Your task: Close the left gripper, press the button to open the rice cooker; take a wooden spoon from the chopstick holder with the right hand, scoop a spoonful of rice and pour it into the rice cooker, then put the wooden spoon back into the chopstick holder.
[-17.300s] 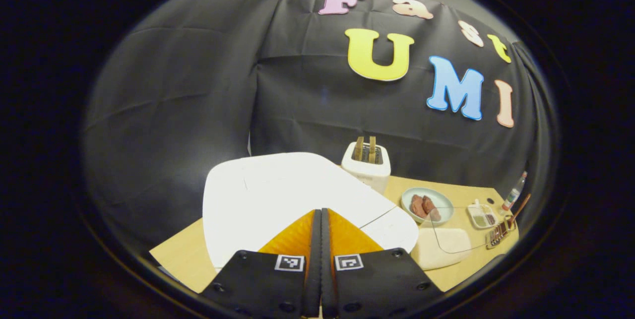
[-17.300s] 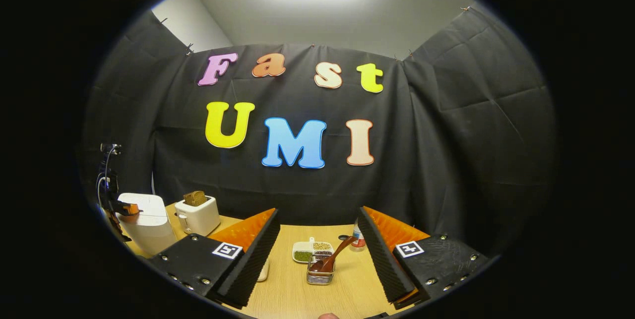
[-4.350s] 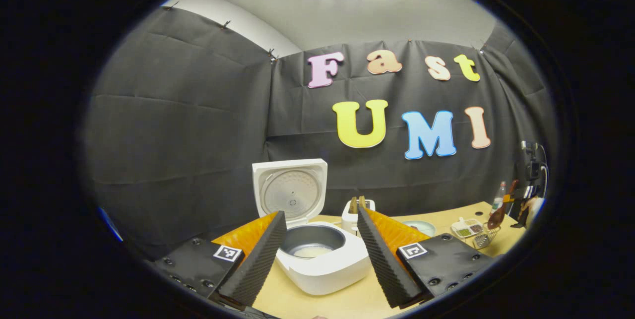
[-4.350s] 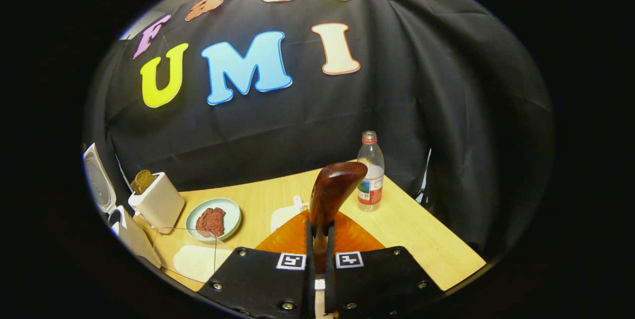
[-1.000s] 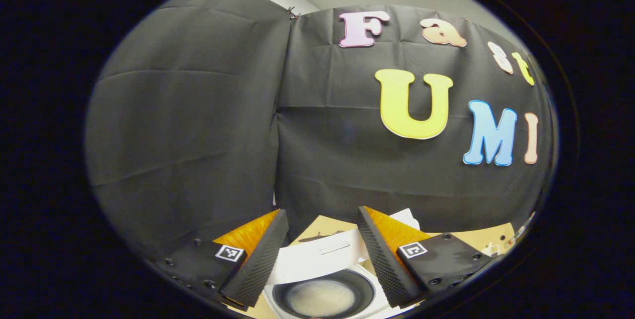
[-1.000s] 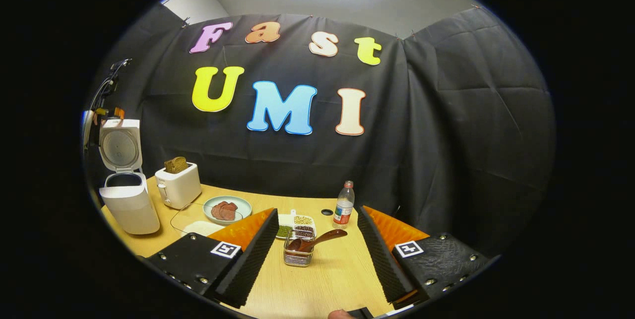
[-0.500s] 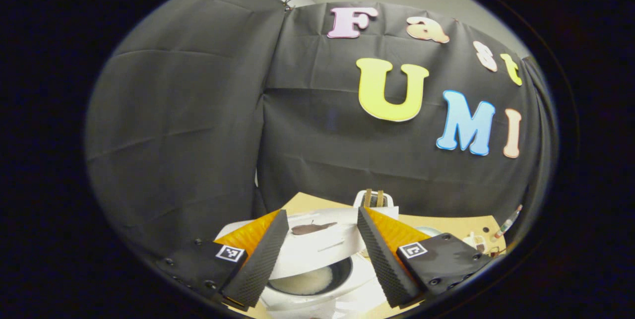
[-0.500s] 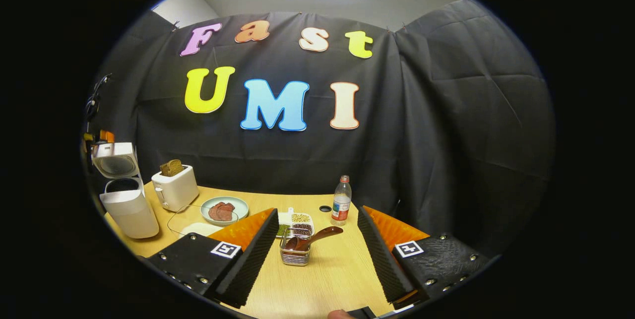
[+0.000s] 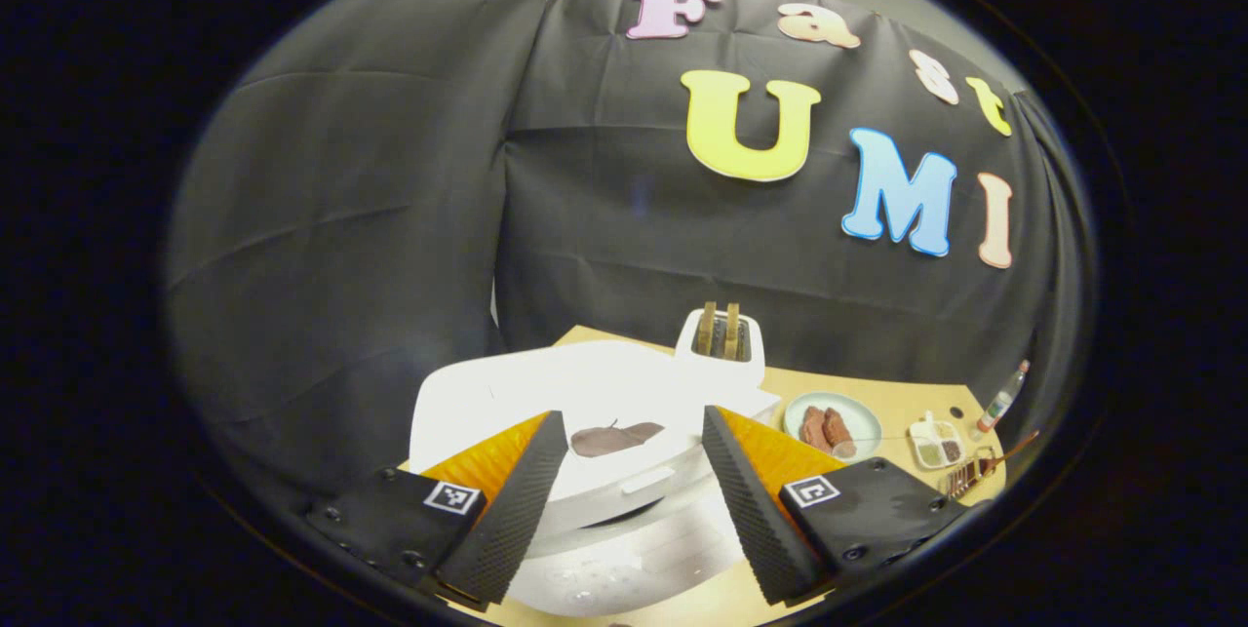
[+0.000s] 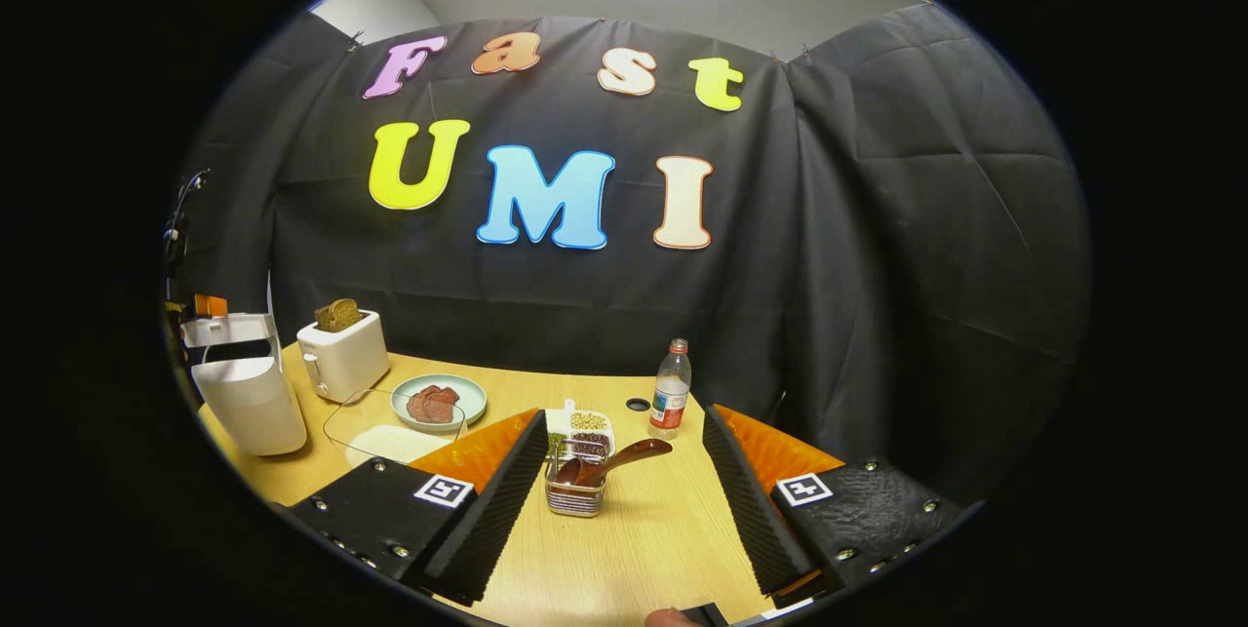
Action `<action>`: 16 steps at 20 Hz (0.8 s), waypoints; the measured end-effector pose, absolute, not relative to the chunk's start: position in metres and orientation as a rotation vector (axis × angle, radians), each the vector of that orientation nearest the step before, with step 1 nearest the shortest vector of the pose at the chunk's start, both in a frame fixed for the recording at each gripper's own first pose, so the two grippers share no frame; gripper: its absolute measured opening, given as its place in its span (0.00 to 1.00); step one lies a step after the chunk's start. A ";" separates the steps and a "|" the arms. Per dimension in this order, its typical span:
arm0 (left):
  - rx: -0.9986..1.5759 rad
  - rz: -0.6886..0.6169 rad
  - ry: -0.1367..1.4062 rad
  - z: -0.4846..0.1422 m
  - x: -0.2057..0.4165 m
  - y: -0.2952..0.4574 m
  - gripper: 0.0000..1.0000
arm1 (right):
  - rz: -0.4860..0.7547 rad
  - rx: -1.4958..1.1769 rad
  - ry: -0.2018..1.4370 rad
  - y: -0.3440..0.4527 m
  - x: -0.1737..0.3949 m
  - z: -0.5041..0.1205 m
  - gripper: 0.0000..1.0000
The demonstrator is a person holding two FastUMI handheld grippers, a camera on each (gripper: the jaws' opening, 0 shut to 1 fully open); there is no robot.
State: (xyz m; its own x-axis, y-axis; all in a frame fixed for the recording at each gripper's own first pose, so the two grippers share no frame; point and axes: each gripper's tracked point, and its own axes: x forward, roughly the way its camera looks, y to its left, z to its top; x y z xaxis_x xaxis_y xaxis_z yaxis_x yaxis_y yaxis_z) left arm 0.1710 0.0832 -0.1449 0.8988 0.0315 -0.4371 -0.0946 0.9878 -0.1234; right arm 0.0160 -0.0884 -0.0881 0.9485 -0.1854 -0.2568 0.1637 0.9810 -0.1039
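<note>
With both sets of jaws wide and empty, we see the wooden spoon (image 10: 612,461) resting in the chopstick holder (image 10: 575,498) on the desk (image 10: 634,549); we judge it light, stiff and smooth, best gripped mid-handle.

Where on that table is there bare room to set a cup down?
Bare wood lies right of the chopstick holder and in front of the water bottle. It is crowded leftward: seasoning tray, plate, toaster and rice cooker.
</note>
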 end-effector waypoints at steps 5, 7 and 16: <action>-0.128 0.066 0.487 -0.168 0.171 0.083 0.98 | -0.182 -0.084 0.268 -0.090 0.014 -0.088 0.97; -0.112 0.063 0.509 -0.178 0.170 0.084 0.98 | -0.185 -0.084 0.254 -0.092 0.014 -0.085 0.97; -0.012 0.050 0.520 -0.196 0.170 0.080 0.99 | -0.187 -0.091 0.265 -0.093 0.019 -0.090 0.97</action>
State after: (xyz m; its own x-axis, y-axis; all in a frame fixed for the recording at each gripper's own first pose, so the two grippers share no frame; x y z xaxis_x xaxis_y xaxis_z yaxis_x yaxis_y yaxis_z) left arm 0.1696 0.0804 -0.1962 0.8666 0.0449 -0.4970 -0.0511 0.9987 0.0011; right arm 0.0185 -0.0926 -0.0895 0.9479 -0.1955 -0.2515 0.1716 0.9786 -0.1139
